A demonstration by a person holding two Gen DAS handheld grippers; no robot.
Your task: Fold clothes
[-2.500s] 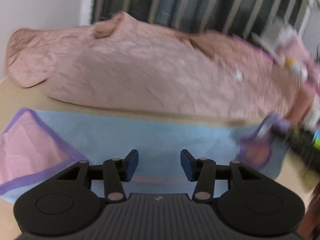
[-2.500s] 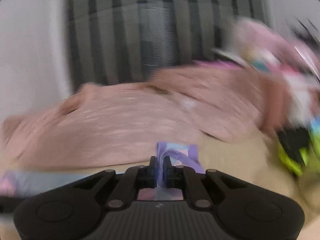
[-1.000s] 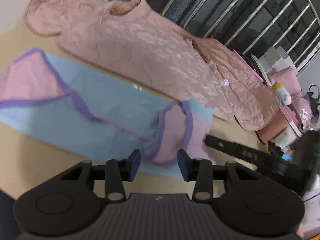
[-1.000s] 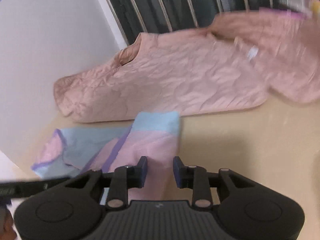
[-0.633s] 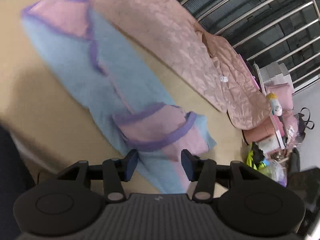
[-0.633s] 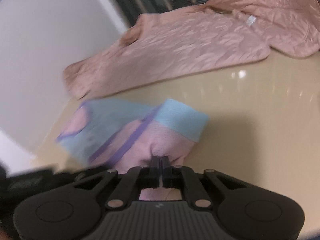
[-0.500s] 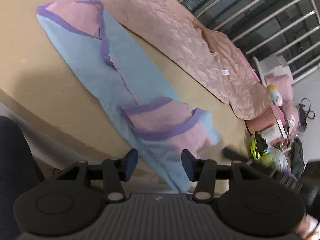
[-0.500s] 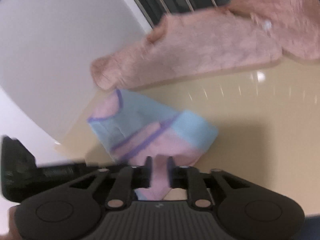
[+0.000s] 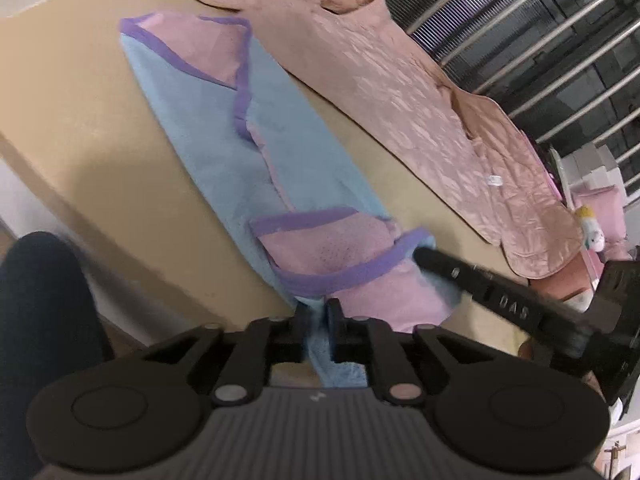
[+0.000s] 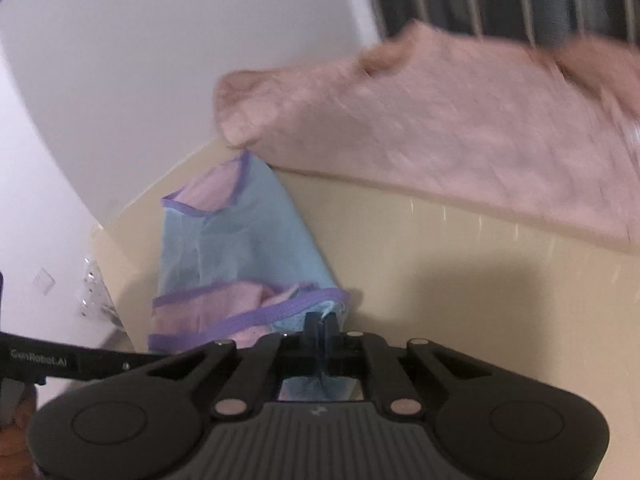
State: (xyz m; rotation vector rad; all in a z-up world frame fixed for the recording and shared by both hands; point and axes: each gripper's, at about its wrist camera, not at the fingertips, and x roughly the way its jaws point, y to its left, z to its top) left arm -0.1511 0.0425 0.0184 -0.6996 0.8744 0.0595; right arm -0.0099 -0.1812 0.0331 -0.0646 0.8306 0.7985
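Blue garment (image 9: pixel 256 152) lies lengthwise on the tan table (image 9: pixel 80 128), beside the pink quilted jacket (image 9: pixel 400 92). Your left gripper (image 9: pixel 318 320) is closing, blue near edge between its jaws. Your right gripper (image 10: pixel 320 330) is clenched on the corner.

Soft indoor light; glare specks on table (image 10: pixel 460 240); right wrist view motion-blurred; fisheye bending at edges.

Bare beige tabletop (image 10: pixel 460 264) lies open between the folded blue-and-pink garment (image 10: pixel 244 240) and the quilted pink jacket (image 10: pixel 460 128) bounding the far side.
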